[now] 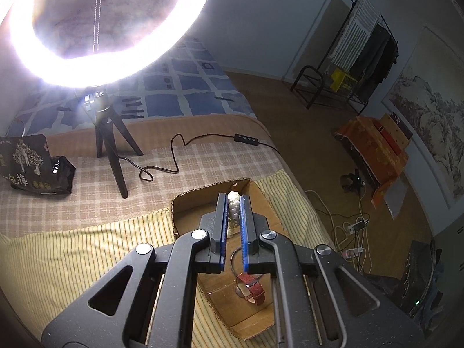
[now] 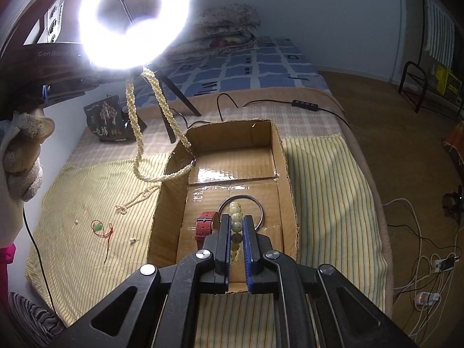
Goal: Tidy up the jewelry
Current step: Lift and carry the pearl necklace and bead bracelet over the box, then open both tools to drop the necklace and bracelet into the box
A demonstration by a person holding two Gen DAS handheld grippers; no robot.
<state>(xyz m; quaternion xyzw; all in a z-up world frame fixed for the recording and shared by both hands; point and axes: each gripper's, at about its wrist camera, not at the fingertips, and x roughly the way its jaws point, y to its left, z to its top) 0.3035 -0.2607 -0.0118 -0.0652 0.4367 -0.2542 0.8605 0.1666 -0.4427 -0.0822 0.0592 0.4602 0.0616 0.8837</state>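
1. The left gripper [image 1: 233, 200] is closed on a pearl necklace [image 1: 233, 214]; in the left wrist view the white beads show bunched between its blue pads.
2. In the right wrist view that pearl necklace [image 2: 150, 133] hangs in long double strands from above, near the ring light [image 2: 134, 20], and loops down over the left wall of the cardboard box [image 2: 285, 174], its lowest part just outside the box over the striped cloth [image 2: 87, 203].
3. The right gripper [image 2: 236, 220] is closed on a bead bracelet [image 2: 236, 217] of large pale beads, held over the box floor.
4. Inside the box lie a red watch [image 2: 204, 226] and a metal bangle [image 2: 259, 208], just beside each other; the bracelet hangs in front of the bangle.
5. From the left wrist view the red watch [image 1: 252, 288] lies on the box [image 1: 261, 319] floor below the gripper, with the bangle [image 1: 234, 261] partly hidden behind the pads.
6. On the striped cloth left of the box lie a thinner bead strand [image 2: 139, 200], a green pendant on a red cord [image 2: 101, 229], and two small loose pearl pieces [image 2: 133, 240].
7. A gloved hand [image 2: 23, 150] shows at the left edge of the right wrist view.
8. A dark snack bag [image 2: 108, 119] sits on the checked blanket beyond the cloth.
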